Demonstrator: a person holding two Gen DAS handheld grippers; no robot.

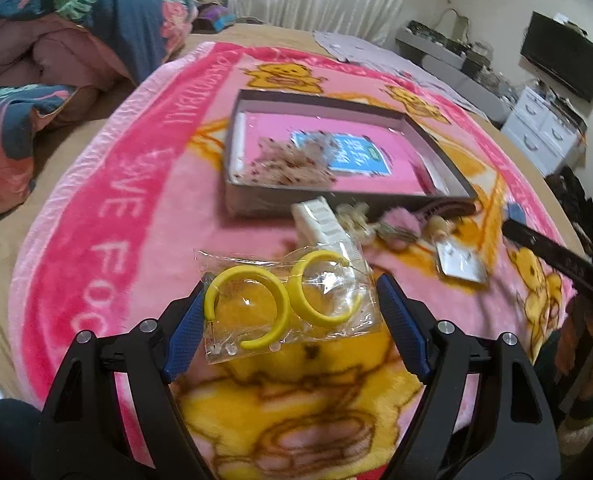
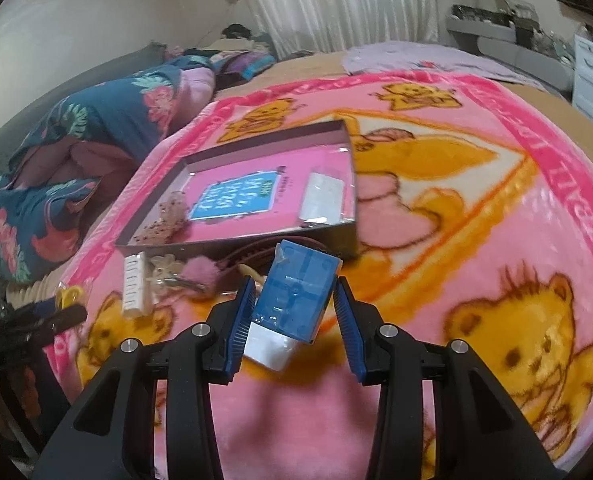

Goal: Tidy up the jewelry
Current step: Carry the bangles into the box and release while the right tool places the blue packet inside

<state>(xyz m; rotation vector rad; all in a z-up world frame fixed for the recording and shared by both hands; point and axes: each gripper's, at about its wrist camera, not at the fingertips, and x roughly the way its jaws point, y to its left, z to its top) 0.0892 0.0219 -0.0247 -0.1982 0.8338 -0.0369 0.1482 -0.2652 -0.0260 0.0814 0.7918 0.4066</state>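
On the pink blanket, with the tray at mid-frame, both tongs gape unclenched: the left gripper should close squarely on the bagged yellow hoops, the right gripper on the blue box.

We look low and close over the pink blanket from both wrists, each view facing the shared grey tray toward the curtains.

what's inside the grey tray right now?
Grey tray holds a pink sheet with a blue label, a beaded cluster and a clear packet. Whatever lies under the sheet is covered.
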